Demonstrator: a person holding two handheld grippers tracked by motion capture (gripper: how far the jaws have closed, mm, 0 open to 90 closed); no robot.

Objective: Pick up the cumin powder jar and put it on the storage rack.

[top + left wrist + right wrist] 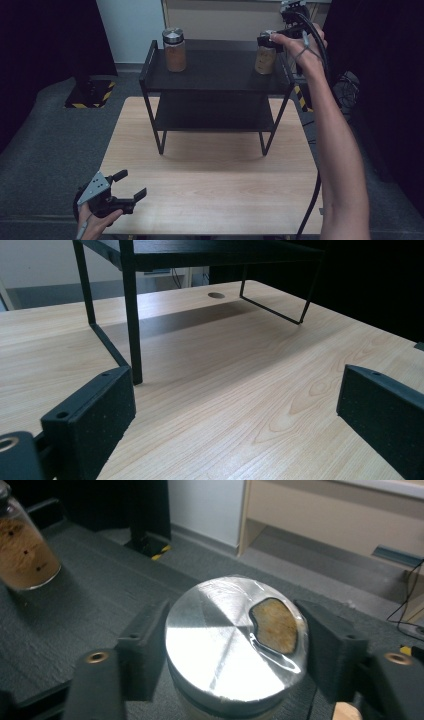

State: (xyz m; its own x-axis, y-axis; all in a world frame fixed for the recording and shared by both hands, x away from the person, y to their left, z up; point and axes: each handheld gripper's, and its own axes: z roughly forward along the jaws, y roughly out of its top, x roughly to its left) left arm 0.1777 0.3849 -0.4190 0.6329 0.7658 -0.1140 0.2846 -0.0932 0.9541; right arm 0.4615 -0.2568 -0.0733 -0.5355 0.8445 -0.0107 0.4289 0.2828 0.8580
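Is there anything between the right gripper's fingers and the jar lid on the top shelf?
Nothing visible. The right gripper has a finger on each side of the jar's metal lid, right at its rim. The other jar stands apart at the far end of the shelf.

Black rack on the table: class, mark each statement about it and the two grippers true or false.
1. Two jars, the left jar and the right jar, stand on the rack's top shelf. True.
2. The left gripper holds a jar. False: its jaws are open and empty, above the table.
3. The right gripper's jaws flank the right jar's lid. True.
4. The rack stands on the floor. False: it stands on the table.
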